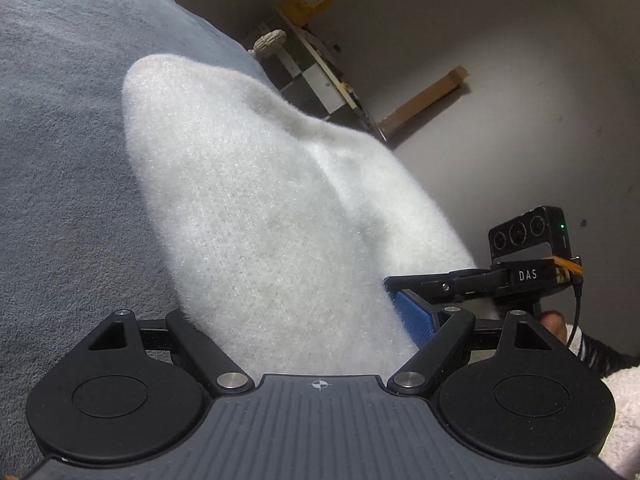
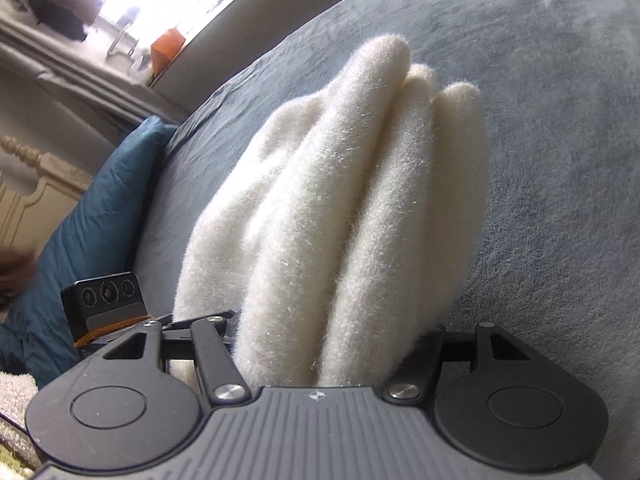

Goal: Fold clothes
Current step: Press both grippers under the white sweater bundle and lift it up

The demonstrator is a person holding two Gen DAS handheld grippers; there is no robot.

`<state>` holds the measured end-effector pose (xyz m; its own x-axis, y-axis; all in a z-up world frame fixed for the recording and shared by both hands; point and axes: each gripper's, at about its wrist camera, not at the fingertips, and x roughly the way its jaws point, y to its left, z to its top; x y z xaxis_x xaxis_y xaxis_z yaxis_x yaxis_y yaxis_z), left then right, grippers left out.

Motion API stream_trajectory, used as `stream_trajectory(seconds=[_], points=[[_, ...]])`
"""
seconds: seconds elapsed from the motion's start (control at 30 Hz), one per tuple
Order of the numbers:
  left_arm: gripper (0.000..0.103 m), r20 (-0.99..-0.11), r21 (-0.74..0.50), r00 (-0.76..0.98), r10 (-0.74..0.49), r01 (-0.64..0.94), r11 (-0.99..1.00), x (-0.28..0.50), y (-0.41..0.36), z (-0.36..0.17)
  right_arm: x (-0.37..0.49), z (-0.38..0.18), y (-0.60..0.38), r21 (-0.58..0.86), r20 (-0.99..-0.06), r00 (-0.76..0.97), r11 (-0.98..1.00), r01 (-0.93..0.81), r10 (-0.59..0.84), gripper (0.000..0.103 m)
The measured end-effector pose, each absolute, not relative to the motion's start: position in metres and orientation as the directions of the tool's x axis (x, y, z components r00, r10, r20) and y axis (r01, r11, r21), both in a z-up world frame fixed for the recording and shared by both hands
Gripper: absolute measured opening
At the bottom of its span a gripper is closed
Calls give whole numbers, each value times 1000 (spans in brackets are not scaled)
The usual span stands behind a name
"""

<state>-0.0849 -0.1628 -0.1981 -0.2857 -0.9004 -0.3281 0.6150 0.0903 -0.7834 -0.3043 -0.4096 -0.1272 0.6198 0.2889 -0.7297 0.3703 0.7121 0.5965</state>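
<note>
Both grippers, left (image 1: pixel 316 344) & right (image 2: pixel 320 352), pinched the garment (image 2: pixel 340 208) above the bed (image 2: pixel 560 160); bunched fleece could've slipped, w/ folds collapsing.

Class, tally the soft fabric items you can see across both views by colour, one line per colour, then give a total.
White fuzzy garment: 1
Grey blanket: 1
Teal pillow: 1
Total: 3

Grey bed cover (image 2: pixel 560 160) (plush) bears white garment (image 2: pixel 340 208).
</note>
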Motion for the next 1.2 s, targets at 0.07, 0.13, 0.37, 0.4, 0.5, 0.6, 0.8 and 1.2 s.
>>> stream_trajectory(seconds=[0.07,0.13,0.37,0.4,0.5,0.6,0.8,1.2], points=[[83,-327,-773,-270,-906,627,92,-91,-163,-191,-299,-122,-411,602,-727,611,718,349,313,65],[83,-325,-763,-254,-911,639,94,-97,-163,-183,-297,-116,-413,600,-725,605,732,322,328,65],[83,-343,-703,-233,-910,707,84,-119,-177,-146,-322,-89,-438,613,-668,660,756,228,342,65],[83,-351,-687,-245,-904,724,71,-125,-189,-137,-328,-86,-444,616,-657,672,757,217,342,65],[83,-372,-633,-288,-882,774,13,-144,-231,-105,-356,-66,-469,616,-626,710,762,198,322,65],[83,-370,-569,-351,-860,818,-89,-175,-284,-70,-392,-38,-499,606,-591,759,772,192,275,65],[82,-365,-495,-504,-783,817,-295,-257,-398,-9,-490,28,-564,516,-551,828,822,242,101,65],[83,-279,-559,-557,-783,757,-339,-431,-503,-16,-655,68,-679,385,-618,786,876,290,11,65]])
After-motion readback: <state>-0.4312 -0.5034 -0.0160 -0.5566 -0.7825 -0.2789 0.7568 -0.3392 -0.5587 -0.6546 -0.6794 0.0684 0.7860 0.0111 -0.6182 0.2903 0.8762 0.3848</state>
